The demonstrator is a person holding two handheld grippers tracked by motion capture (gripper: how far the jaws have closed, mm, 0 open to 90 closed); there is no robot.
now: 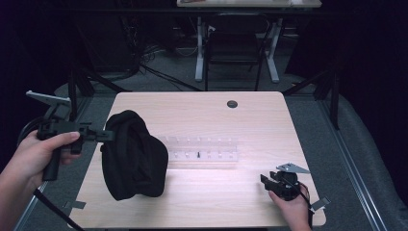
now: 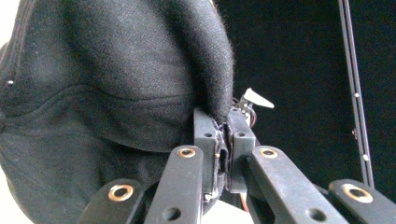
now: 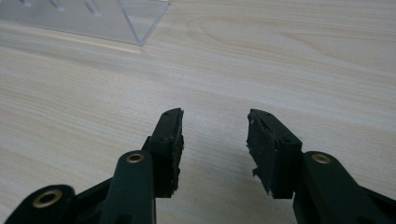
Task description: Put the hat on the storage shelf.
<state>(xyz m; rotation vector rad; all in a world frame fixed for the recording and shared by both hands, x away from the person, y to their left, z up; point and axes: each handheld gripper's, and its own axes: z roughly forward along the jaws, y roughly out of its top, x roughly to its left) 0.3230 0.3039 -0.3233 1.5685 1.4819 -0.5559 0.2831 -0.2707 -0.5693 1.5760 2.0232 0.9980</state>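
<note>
While pinched, black cloth bag [image 1: 132, 156] slack.

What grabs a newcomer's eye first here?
The big black cloth heaped on the left of the wooden table, its edge pinched in the shut left gripper. Beside it stands a clear acrylic rack at mid-table. The right gripper rests open at the near right corner.
</note>
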